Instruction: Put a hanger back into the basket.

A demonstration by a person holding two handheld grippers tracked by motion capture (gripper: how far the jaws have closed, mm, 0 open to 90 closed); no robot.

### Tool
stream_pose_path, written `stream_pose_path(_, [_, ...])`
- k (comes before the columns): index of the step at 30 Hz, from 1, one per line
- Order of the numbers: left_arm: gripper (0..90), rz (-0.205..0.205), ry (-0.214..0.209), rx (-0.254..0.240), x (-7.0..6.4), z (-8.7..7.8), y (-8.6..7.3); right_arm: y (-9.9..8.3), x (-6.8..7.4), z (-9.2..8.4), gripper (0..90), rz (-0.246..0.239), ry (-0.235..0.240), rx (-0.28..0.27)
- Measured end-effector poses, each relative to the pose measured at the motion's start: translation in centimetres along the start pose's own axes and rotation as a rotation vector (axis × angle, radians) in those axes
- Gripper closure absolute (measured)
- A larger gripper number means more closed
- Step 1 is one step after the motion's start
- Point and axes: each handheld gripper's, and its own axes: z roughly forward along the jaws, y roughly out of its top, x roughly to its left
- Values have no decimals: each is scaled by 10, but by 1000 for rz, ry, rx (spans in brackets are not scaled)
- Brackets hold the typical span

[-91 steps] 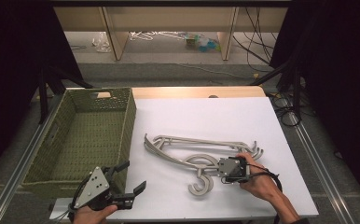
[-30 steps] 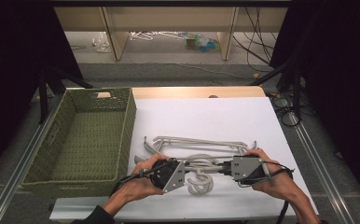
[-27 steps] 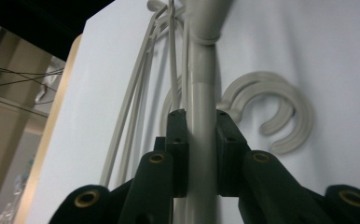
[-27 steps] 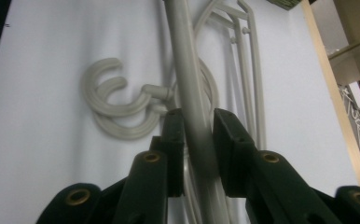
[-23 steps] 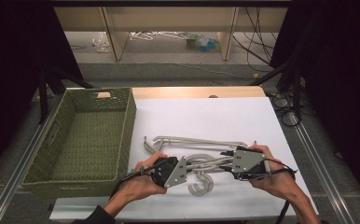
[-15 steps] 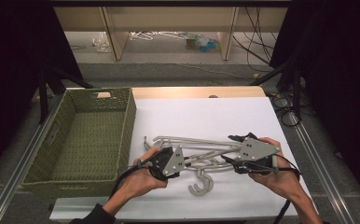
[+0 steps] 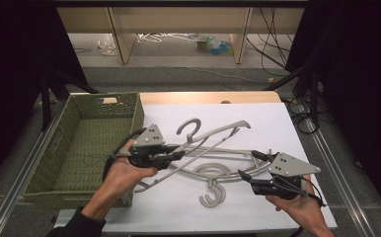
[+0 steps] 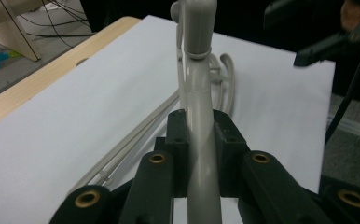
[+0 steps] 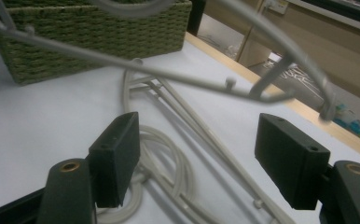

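A pale grey plastic hanger point(image 7: 218, 131) hangs tilted above the white table, hook up, with my left gripper point(image 7: 178, 154) shut on one arm of it. In the left gripper view the jaws point(image 8: 199, 122) clamp that arm point(image 8: 197, 84) between the pads. More grey hangers point(image 7: 228, 150) lie tangled on the table underneath. My right gripper point(image 7: 247, 164) stands near the front right; its jaws have just been opening, and it now stands open with nothing pressed between the pads point(image 9: 204, 158). The raised hanger point(image 9: 122, 62) crosses above it, and the lying hangers point(image 9: 187, 116) are below.
A green woven basket point(image 7: 50, 148) stands at the table's left, beside my left hand, and also shows as a woven wall point(image 9: 89, 32). A wooden strip point(image 7: 208, 97) edges the back of the white table top point(image 7: 277, 128). Cables run along the floor at the right.
My left gripper has risen and drawn back-left with one hanger, pulling it out of the pile. My right gripper has let go of the hangers, opened, and shifted right.
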Motion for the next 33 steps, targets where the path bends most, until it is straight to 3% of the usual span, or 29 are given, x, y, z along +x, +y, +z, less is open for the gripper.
stream_pose_path(3, [788, -51, -13, -37, 6, -28, 11, -6, 2, -3, 317, 9, 15, -1])
stream_pose_path(4, [788, -51, -13, -37, 6, -28, 11, -8, 4, -3, 316, 17, 16, -5])
stream_pose_path(8, [788, -72, -5, -74, 13, -56, 22, -13, 6, 2, 299, 24, 30, 12])
stream_pose_path(12, [788, -88, 6, -85, 21, -67, 24, -14, 7, 5, 284, 33, 44, 15])
stream_pose_path(17, [788, -129, 64, -79, 42, -81, 20, -20, 10, 10, 238, 61, 51, 36])
stream_pose_path(22, [788, -166, 97, -72, 64, -90, 12, -24, 13, 15, 232, 54, 79, 79])
stream_pose_path(33, [788, -213, 194, -41, 103, -119, -7, -26, 13, 18, 234, 57, 87, 85])
